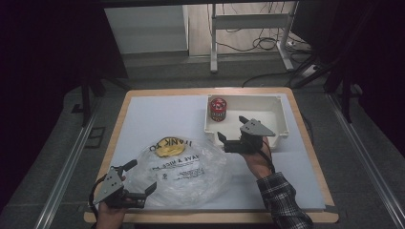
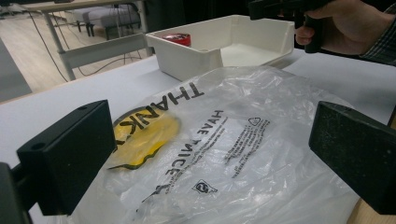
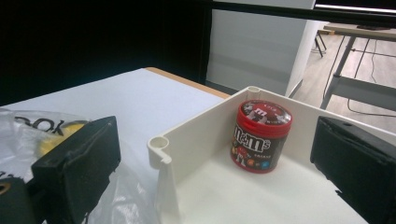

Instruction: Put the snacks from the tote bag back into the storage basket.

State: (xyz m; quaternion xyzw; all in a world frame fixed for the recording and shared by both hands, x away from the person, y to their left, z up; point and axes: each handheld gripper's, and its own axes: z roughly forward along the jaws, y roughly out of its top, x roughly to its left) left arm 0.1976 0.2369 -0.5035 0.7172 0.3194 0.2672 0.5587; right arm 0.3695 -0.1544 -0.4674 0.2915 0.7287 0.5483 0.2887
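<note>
So, status on the candy tub and the bag:

- M&M's tub (image 3: 261,135) stands upright in the far left corner of the white bin (image 1: 282,128), as seen from the high view. Red lid on, nothing touching it.
- Right gripper (image 1: 234,130) hovers at the bin's near edge, just beside the near left corner, and points toward the tub. Jaws wide apart, nothing between them; the right gripper view shows the tub centred in the gap but well clear of both pads (image 3: 79,158).
- Judgement: either the tub is freshly dropped off or it's about to be picked. Can't tell which from this alone.
- Clear plastic bag (image 1: 188,169) lies flat on the table (image 1: 153,109), near the bin's left corner, with "THANK YOU" print and a yellow patch (image 2: 147,135) inside or printed on it.
- Left gripper (image 1: 136,176) sits at the bag's near left edge, jaws spread, gripping nothing; the bag lies ahead between the pads, no pinch visible.
- Left to do, as I read it: tub and bag are apart, so the bagging step looks open.
</note>
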